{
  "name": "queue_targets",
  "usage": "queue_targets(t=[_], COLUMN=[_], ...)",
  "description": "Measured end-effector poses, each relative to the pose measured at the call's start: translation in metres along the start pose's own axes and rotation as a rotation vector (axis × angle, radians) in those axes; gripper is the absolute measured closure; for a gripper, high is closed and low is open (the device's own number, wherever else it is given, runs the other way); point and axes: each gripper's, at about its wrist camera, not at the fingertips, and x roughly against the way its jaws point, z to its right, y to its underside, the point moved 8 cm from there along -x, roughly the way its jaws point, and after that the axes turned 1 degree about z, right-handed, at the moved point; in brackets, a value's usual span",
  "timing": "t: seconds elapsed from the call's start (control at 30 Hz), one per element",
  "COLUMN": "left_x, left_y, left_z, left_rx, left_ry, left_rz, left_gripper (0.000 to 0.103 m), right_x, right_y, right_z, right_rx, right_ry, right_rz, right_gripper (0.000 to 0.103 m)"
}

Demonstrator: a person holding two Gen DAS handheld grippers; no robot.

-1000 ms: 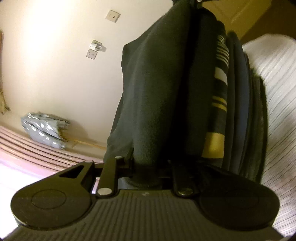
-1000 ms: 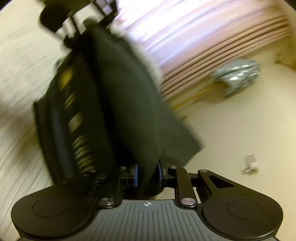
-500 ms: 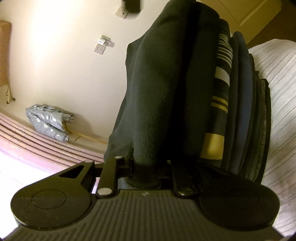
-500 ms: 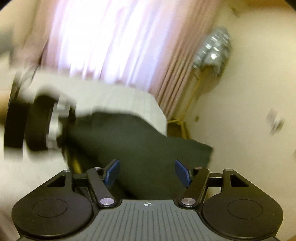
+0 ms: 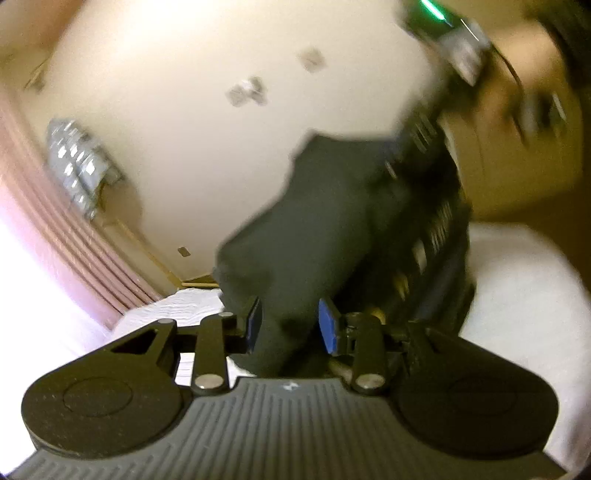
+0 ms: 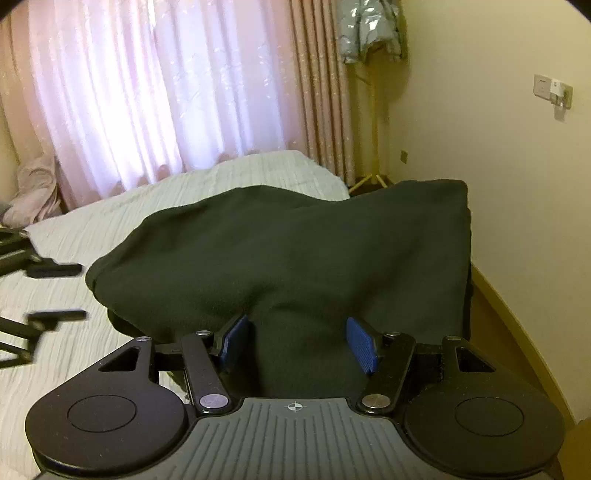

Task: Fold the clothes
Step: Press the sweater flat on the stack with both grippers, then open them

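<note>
A dark folded garment (image 6: 295, 251) with yellow and white stripes on an inner layer (image 5: 436, 221) lies on the white ribbed bed (image 6: 110, 229). My right gripper (image 6: 299, 341) is open, its blue pads (image 6: 360, 341) apart on either side of a fold of the dark cloth. My left gripper (image 5: 291, 325) is open too, its blue pads (image 5: 328, 325) spread with the dark cloth between them; this view is blurred. The left gripper's fingers also show at the left edge of the right wrist view (image 6: 55, 291).
Pink curtains (image 6: 166, 85) hang behind the bed. A silver jacket (image 6: 369, 29) hangs on a stand by the cream wall (image 6: 480, 110). A pale pink bundle (image 6: 33, 199) lies at the bed's far left. The bed's right edge drops to a wooden floor (image 6: 517, 332).
Both grippers have opened and let go of the garment: first the right, then the left. The garment has come down from hanging upright to lying on the bed. Both views swung round.
</note>
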Motion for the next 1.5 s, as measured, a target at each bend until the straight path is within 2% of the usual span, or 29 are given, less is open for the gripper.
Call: queue_targets(t=[0.13, 0.17, 0.23, 0.37, 0.53, 0.77, 1.07, 1.27, 1.4, 1.5], left_x=[-0.039, -0.049, -0.061, -0.048, -0.051, -0.066, -0.048, -0.057, -0.042, -0.022], left_y=[-0.003, -0.001, 0.014, 0.032, 0.042, 0.025, 0.012, 0.016, 0.011, 0.012], left_z=[-0.021, -0.024, -0.018, -0.004, -0.002, -0.023, -0.037, -0.030, -0.039, -0.043], left_rx=[0.148, 0.175, 0.171, 0.154, 0.150, 0.178, 0.258, 0.234, 0.260, 0.299], left_ry=[0.012, 0.015, 0.023, 0.042, 0.047, 0.026, 0.002, 0.009, -0.020, -0.051], left_rz=[-0.080, -0.103, -0.157, -0.167, -0.182, -0.191, -0.158, -0.181, -0.161, -0.149], left_gripper=[0.074, 0.081, 0.083, 0.083, 0.083, 0.083, 0.078, 0.077, 0.072, 0.069], right_x=[0.006, 0.004, -0.001, 0.000, 0.004, -0.001, 0.022, 0.036, 0.045, 0.066], right_y=[0.007, 0.012, 0.023, 0.051, 0.051, 0.039, 0.049, 0.053, 0.050, 0.044], right_z=[0.001, 0.000, -0.003, -0.011, -0.006, 0.004, 0.021, 0.031, 0.036, 0.036], right_rx=[0.005, 0.004, -0.002, 0.017, 0.012, -0.004, -0.112, -0.179, -0.216, -0.211], right_ry=[0.007, 0.008, 0.011, 0.014, 0.004, 0.005, 0.048, 0.069, 0.071, 0.073], right_rz=[0.000, 0.001, -0.001, -0.016, -0.010, 0.006, 0.057, 0.098, 0.136, 0.199], right_gripper=[0.041, 0.041, 0.041, 0.041, 0.041, 0.040, 0.040, 0.040, 0.040, 0.040])
